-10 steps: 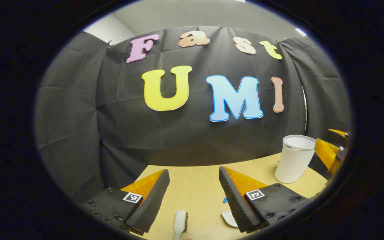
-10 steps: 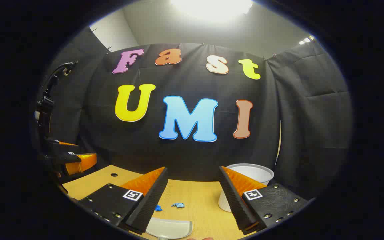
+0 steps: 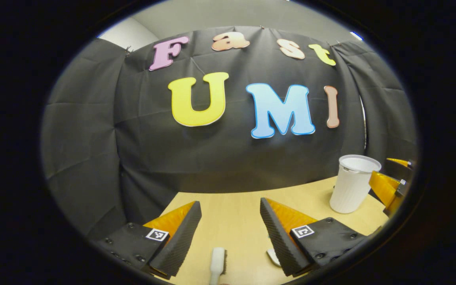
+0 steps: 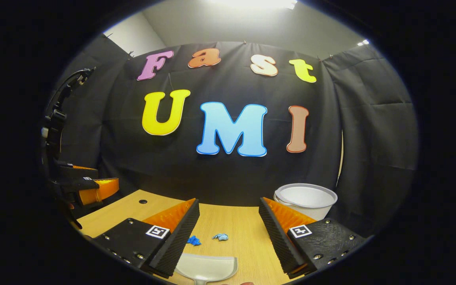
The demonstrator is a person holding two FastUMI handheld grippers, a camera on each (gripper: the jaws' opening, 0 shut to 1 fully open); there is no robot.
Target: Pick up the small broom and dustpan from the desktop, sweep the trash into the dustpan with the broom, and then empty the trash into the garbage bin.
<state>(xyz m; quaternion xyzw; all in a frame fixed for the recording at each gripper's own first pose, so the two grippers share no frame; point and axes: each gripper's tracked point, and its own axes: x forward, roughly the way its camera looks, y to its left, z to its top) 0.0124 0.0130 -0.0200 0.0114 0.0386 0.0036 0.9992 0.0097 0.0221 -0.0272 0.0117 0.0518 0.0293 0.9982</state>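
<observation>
Hovering with both grippers wide, empty: left gripper (image 3: 230, 231) above broom (image 3: 217, 264), lengthwise between fingers; right gripper (image 4: 228, 231) above dustpan (image 4: 207, 268).

Our left gripper (image 3: 230, 233) has two wedge-shaped fingers with ribbed inner pads (image 3: 180, 241), each bolted to a flat black plate dotted with small round screws. Every plate carries a little square black-and-white marker tag near the finger base. Same deal on our right gripper (image 4: 228, 233): ribbed wedges, textured black plates, screws, marker tags. In the right gripper view the left one sits farther off with a black cable (image 4: 63, 93) arcing up over its body.
</observation>
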